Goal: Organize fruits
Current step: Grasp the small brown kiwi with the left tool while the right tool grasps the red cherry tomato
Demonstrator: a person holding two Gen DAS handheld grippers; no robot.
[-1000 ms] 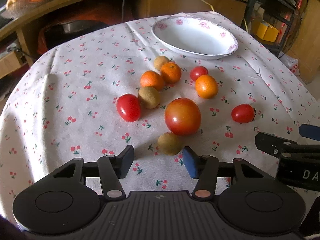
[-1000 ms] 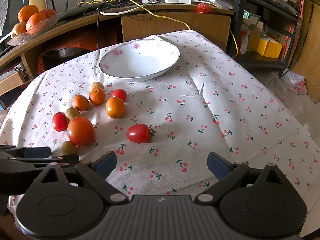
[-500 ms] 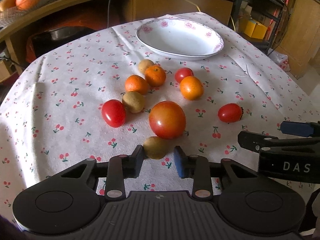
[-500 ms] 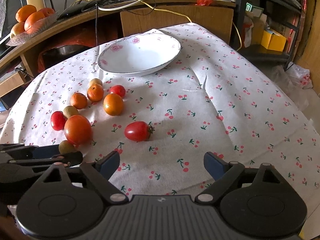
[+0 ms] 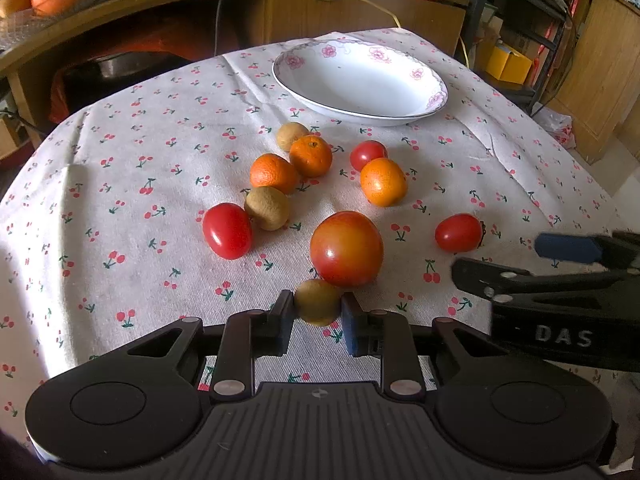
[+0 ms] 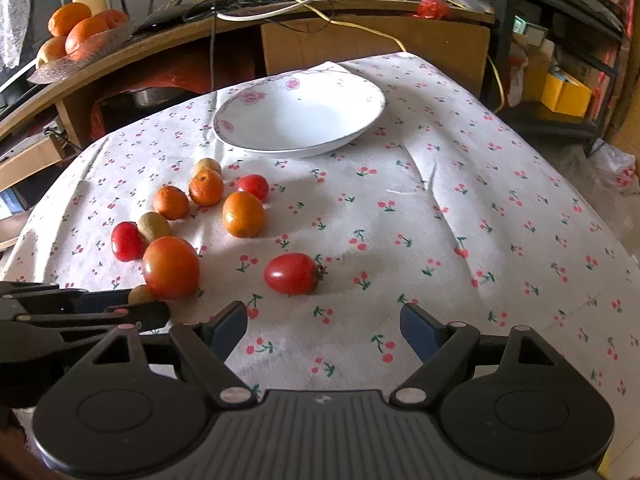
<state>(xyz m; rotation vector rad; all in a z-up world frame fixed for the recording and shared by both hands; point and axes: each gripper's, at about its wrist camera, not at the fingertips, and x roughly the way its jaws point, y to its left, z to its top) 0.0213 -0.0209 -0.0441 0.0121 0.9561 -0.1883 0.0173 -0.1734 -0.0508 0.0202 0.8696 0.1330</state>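
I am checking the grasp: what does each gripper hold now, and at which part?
The left gripper grips the small brown fruit by its two sides. The right gripper holds nothing; its jaws are closing on empty space.

You read white letters "DAS" on black body of right gripper point(image 5: 560, 280); no other legible text.

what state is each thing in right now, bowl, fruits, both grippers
bowl: upright, empty
left gripper: shut on the brown fruit, fruit on the cloth
right gripper: jaws closing, nothing between them
big tomato: loose on the cloth, touching the gripped fruit
lone small tomato: loose, just ahead of the right gripper
oranges: loose on the cloth, none in the bowl
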